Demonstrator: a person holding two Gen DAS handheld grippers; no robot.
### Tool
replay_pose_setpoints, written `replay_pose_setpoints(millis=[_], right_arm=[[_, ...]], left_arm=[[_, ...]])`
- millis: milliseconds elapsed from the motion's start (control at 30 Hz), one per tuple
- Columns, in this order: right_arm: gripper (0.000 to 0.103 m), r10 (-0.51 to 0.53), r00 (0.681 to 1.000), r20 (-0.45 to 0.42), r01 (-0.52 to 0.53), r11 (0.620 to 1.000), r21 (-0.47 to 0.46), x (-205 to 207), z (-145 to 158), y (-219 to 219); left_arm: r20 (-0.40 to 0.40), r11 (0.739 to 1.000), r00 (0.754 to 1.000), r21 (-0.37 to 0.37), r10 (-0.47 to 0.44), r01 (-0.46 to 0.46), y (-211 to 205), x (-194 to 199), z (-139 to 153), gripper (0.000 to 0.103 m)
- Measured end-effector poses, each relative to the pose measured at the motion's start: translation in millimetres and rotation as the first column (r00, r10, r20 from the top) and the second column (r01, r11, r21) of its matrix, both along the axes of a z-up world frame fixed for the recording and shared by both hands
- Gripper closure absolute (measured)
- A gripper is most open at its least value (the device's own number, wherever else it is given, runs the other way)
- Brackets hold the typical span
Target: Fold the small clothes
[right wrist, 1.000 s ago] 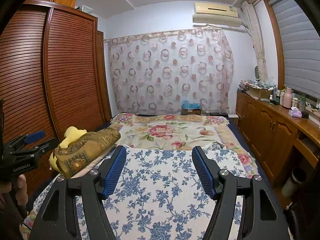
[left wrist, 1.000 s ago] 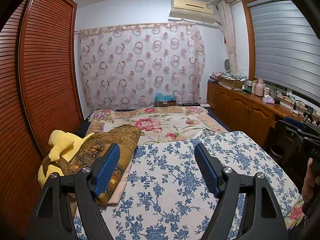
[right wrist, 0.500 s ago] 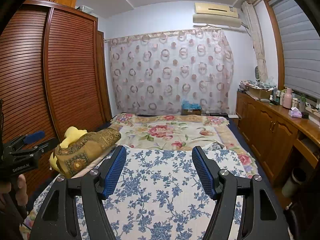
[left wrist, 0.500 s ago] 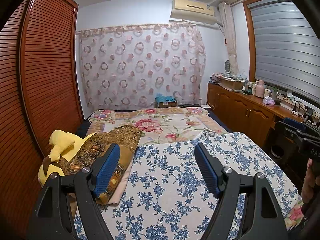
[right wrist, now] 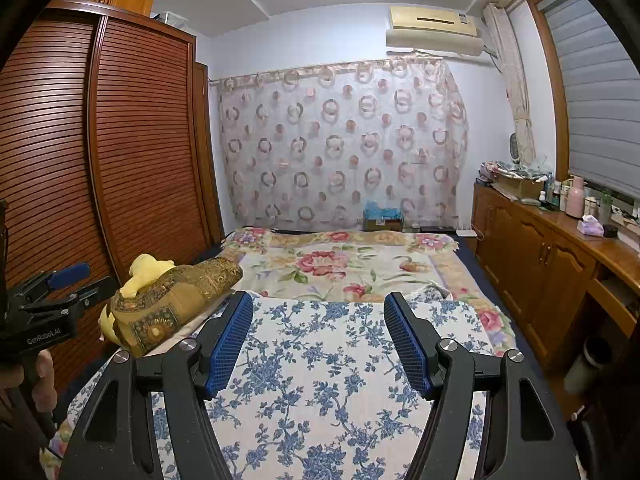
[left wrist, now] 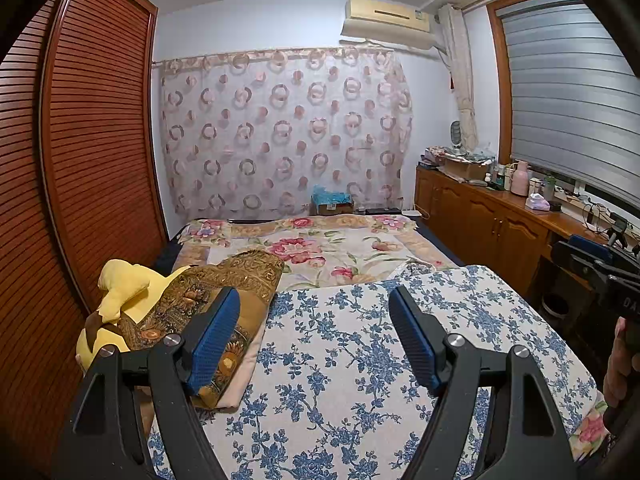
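Both tools are held level above the foot of a bed. Left gripper (left wrist: 314,312): fingers spread wide, blue pads (left wrist: 212,344) facing each other with nothing between them. Right gripper (right wrist: 318,318): likewise spread and empty; it also shows at the right edge of the left view, gripped by the person's hand (left wrist: 618,364). Beneath both lies a blue-flowered cloth (left wrist: 352,360), spread flat over the near part of the bed; neither tool touches it. Whether this cloth is the garment to be folded cannot be told, and no other small clothing is seen. Beyond it, a blanket with red flowers (right wrist: 340,264) covers the far part of the bed. At the left side of the bed rests a brown and gold patterned cushion (left wrist: 208,300) with a yellow plush toy (left wrist: 120,288) against it, next to a slatted wooden wardrobe (right wrist: 132,152). A curtain with ring patterns (left wrist: 280,132) hangs on the far wall under an air conditioner (right wrist: 434,26). Along the right wall runs a wooden cabinet (right wrist: 532,264) with bottles and boxes on top.
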State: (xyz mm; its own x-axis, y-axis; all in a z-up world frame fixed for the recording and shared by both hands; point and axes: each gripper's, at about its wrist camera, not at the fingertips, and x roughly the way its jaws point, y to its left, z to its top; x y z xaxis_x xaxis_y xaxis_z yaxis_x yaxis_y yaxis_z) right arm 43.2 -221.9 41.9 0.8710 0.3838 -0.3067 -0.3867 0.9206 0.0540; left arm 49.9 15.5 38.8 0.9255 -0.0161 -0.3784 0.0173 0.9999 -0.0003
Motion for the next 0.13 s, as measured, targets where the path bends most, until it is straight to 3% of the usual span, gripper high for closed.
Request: replay_pose_setpoints(millis=[133], right_arm=[[0.033,0.002,1.0,0.001,-0.002,1.0,0.0,0.2,-0.4,-0.6]], left_arm=[[0.0,1.0,1.0,0.0,0.0,0.0,0.0,0.0,-0.2,0.025]])
